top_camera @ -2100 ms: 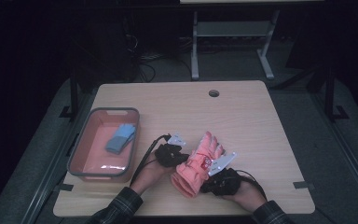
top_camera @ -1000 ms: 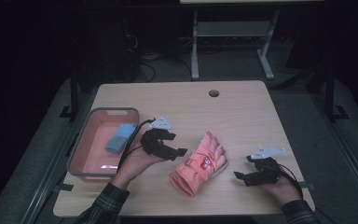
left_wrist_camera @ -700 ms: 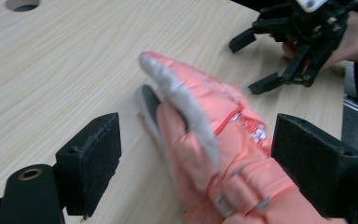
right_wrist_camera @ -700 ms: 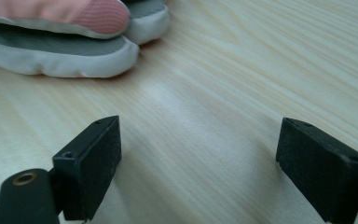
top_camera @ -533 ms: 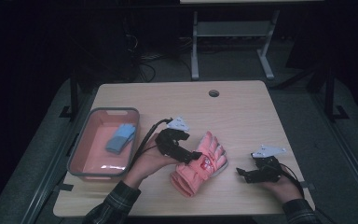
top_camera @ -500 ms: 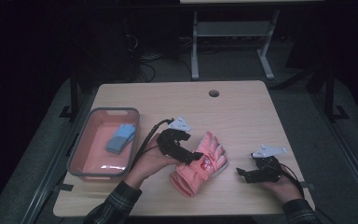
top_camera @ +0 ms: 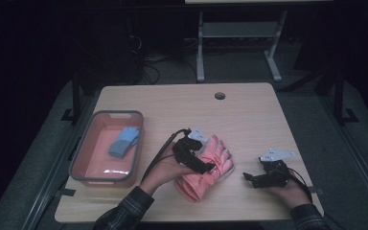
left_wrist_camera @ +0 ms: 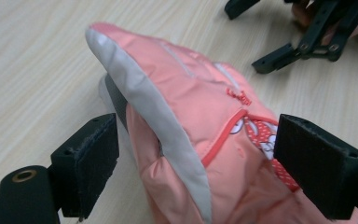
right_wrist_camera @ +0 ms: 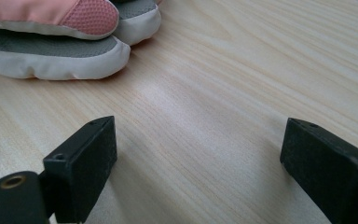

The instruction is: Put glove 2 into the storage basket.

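Glove [top_camera: 205, 167], pink, lies at table [top_camera: 249, 115] centre-front, about 3 o'clock of the tray [top_camera: 79, 165]. Left gripper [top_camera: 206, 165] straddles its grey-trimmed edge; jaws have just been opening and stand wide, pads clear of fabric on both sides. Right gripper [top_camera: 249, 178] rests at 3 o'clock of the glove, jaws spread, empty. Judgement: seat left jaws deeper over the trim before closing, catching both layers; keep right clear.

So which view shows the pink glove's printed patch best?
The left gripper view: the pink glove lies close between open jaws, red dotted patch visible. The high view shows its whole outline; the right gripper view shows fingertips.
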Available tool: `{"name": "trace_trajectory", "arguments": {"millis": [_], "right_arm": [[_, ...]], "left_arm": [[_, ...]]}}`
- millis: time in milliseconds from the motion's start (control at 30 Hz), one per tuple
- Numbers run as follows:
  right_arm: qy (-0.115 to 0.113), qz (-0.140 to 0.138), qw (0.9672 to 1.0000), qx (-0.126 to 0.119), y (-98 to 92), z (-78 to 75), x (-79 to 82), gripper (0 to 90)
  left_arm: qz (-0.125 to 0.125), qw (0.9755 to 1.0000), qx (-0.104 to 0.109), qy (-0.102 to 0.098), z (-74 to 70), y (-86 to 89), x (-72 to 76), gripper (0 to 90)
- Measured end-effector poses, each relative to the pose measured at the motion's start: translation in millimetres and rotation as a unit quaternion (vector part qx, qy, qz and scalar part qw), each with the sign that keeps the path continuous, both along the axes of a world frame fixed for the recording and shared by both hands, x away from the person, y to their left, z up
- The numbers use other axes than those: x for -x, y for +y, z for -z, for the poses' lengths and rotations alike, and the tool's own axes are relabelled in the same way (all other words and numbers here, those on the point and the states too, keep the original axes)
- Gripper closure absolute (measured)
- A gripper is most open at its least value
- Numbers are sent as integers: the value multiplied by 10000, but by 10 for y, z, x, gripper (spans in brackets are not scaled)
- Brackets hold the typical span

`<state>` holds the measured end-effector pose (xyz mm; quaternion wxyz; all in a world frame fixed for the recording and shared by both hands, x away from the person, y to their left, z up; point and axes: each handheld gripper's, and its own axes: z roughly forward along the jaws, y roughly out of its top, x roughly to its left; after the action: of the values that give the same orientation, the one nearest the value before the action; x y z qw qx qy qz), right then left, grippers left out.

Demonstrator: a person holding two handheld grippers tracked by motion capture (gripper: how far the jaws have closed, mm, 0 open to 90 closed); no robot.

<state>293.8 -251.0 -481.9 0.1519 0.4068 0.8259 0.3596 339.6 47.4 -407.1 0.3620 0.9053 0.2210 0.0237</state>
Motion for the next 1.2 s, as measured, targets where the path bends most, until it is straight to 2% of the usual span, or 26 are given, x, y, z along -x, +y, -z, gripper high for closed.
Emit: {"name": "trace_trajectory", "arguments": {"millis": [133, 200, 367, 467, 600, 800, 1067, 1200], "right_arm": [[1, -2, 10000, 2, 0, 0, 0, 101], [4, -3, 10000, 1, 0, -1, 1, 101], [-1, -2, 10000, 4, 0, 0, 0, 100], [-6, -1, 10000, 6, -1, 1, 1, 101], [-7, -2, 10000, 6, -1, 1, 0, 100], [-8, -2, 10000, 7, -1, 1, 1, 101], [-9, 2, 10000, 11, -1, 2, 1, 100], [-17, -9, 10000, 23, -3, 2, 0, 100]], "left_arm": [[83, 9999, -107, 105, 74, -12, -30, 130], [24, 9999, -18, 167, 99, -13, -31, 129], [68, 9996, -48, 270, 165, -8, -47, 128], [93, 9991, -16, 415, 204, -19, -53, 126], [78, 9980, -24, 622, 269, -27, -74, 124], [47, 9968, -12, 801, 346, -31, -97, 123], [20, 9936, 71, 1125, 450, -19, -154, 122], [40, 9927, 32, 1208, 472, -12, -170, 123]]}}
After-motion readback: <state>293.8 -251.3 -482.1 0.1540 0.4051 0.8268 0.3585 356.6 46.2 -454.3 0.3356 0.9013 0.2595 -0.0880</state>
